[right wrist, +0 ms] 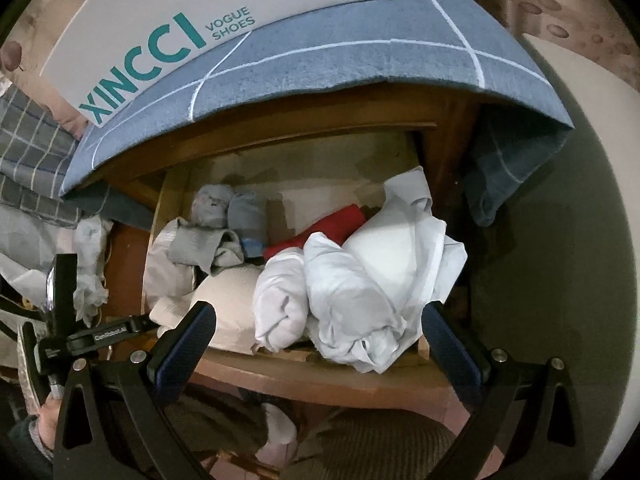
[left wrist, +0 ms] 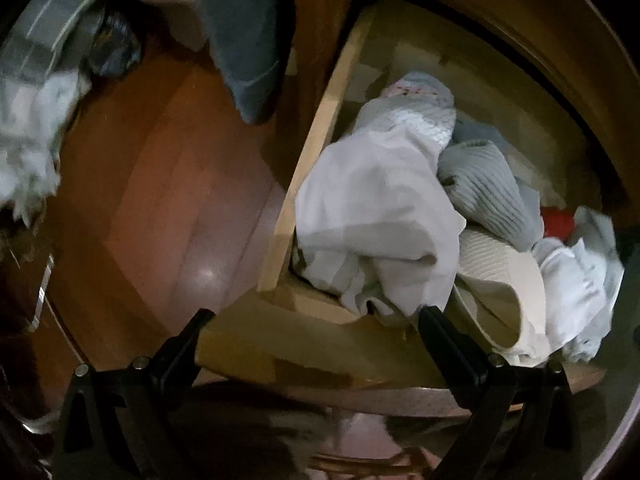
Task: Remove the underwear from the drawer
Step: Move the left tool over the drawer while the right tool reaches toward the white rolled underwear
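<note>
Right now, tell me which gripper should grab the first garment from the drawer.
Right. The right gripper is open and squarely faces the white bundle at the drawer front; the left gripper sits off toward the drawer's left corner.

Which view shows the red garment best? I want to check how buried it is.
The right wrist view: the red garment lies mostly exposed at the drawer's back, behind the white bundles. In the left wrist view only a sliver peeks past grey ribbed fabric.
</note>
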A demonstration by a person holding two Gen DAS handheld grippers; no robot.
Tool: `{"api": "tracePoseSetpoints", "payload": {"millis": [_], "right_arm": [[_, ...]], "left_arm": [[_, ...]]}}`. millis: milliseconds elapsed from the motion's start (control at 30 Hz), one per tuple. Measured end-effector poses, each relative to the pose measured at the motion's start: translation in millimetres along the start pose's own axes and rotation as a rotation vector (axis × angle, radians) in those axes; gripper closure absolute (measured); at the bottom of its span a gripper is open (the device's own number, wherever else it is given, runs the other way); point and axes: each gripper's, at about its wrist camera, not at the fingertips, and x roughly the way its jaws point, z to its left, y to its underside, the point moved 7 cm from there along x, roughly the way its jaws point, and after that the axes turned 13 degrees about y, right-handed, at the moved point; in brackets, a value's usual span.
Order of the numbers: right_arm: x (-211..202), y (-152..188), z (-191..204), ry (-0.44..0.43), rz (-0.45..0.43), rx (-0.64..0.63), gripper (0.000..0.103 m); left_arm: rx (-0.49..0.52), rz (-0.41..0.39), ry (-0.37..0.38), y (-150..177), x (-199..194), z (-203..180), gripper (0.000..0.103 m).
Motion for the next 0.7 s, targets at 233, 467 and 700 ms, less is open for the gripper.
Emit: {"api": "tracePoseSetpoints", "payload": {"millis": [233, 467, 700], "right_arm": [[7.4, 0.3, 7.2, -0.110, 0.087, 0.011, 0.011], [16.5, 5.7, 33.0, -0.161, 0.156, -0.046, 0.033], [32.8, 2.5, 60.2, -0.157, 0.189, -0.075, 0.046]], "left_arm": [[0.156, -0.089, -0.145, -5.3, -15.4, -6.9, 0.002], [0.216, -0.160, -0.058, 3.3, -58.0, -14.2, 0.002], [0.268, -0.191, 0.059, 6.5, -75.7, -24.0, 0.002]]}}
